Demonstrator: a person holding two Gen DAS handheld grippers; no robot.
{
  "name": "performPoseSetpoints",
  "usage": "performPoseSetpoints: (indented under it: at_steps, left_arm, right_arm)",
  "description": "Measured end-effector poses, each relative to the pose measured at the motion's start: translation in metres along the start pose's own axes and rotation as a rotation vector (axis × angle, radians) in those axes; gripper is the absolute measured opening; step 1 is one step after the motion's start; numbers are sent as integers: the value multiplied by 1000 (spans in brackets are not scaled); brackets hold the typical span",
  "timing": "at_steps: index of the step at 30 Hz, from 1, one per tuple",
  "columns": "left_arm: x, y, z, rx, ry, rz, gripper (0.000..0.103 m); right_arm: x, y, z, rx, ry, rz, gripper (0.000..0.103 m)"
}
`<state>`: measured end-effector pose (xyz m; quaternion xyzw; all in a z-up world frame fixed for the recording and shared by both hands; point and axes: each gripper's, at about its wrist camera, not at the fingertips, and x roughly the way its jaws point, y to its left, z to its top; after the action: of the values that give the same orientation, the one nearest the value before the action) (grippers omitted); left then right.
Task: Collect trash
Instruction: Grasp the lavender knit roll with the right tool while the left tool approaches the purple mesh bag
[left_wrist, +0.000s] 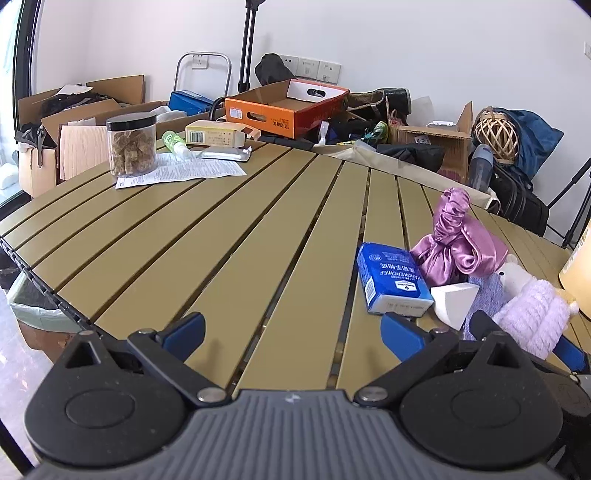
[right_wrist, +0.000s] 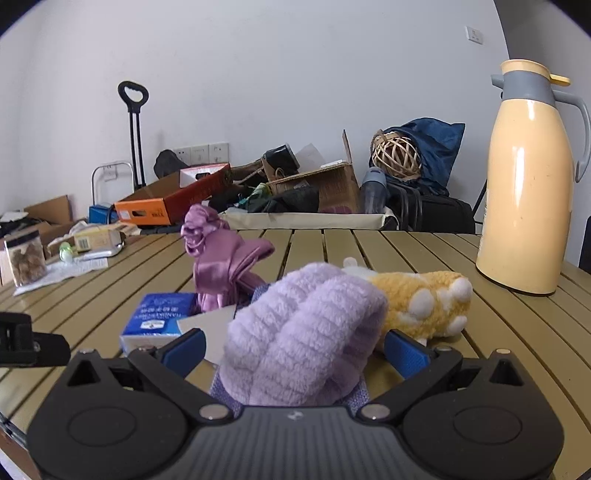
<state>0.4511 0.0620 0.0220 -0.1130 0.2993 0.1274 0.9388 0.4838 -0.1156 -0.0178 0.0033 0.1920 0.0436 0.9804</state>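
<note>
My left gripper hangs open over bare olive slats of the table, holding nothing. Just right of it lie a blue handkerchief pack and a white folded paper wedge. My right gripper is open, its fingers standing either side of a lilac fluffy cloth without pressing it. A printed leaflet, a foil blister strip and a small open carton lie at the far left of the table.
A purple satin cloth and a yellow plush paw sit beyond the lilac cloth. A cream thermos stands at the right. A jar rests on the leaflet. A green-lined bin sits below the table's left edge. Boxes crowd the wall.
</note>
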Motion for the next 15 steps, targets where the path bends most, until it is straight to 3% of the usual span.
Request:
performPoseSetpoints:
  at_steps: [2, 7, 9, 15]
  left_arm:
    - [0, -1, -1, 1, 2, 1, 103]
    - [1, -2, -2, 2, 5, 0, 103]
    - [1, -3, -3, 4, 6, 0, 103]
    - [-1, -8, -4, 14, 5, -6, 103]
  right_arm:
    - [1, 3, -2, -20, -3, -5, 101]
    - [-3, 3, -3, -30, -17, 2, 76]
    - [-3, 1, -3, -26, -4, 12, 57]
    - [-9, -3, -3, -16, -3, 59, 39]
